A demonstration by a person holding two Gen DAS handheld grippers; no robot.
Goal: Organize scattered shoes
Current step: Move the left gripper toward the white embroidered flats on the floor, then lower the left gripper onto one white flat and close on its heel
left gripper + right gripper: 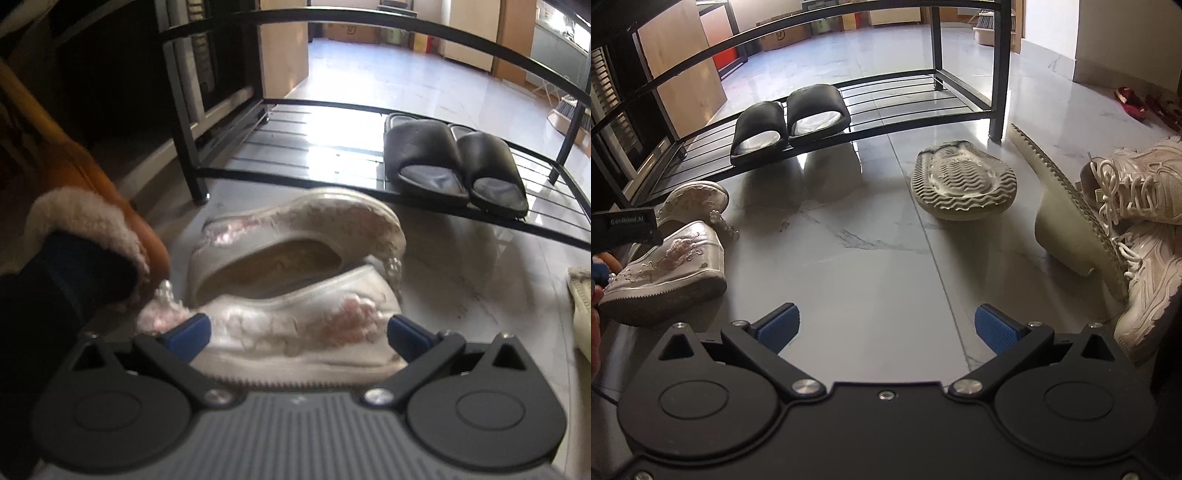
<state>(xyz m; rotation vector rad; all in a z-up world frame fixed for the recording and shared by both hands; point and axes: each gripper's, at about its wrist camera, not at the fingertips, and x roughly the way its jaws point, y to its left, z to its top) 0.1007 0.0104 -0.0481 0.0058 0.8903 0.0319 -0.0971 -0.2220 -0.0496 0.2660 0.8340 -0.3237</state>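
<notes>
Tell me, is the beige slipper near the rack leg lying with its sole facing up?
Yes, the beige slipper lies upside down on the floor, its wavy tread showing on top.

Shoe inventory:
- Black slides (790,118): 2, on the rack (923,92).
- White embroidered shoes (668,269): 2.
- Beige slippers (964,184): 2, one sole-up.
- White sneakers (1145,184): 2.
- Red slippers (1132,101): 2.
- Tan fur-lined boot (92,206): 1.
</notes>
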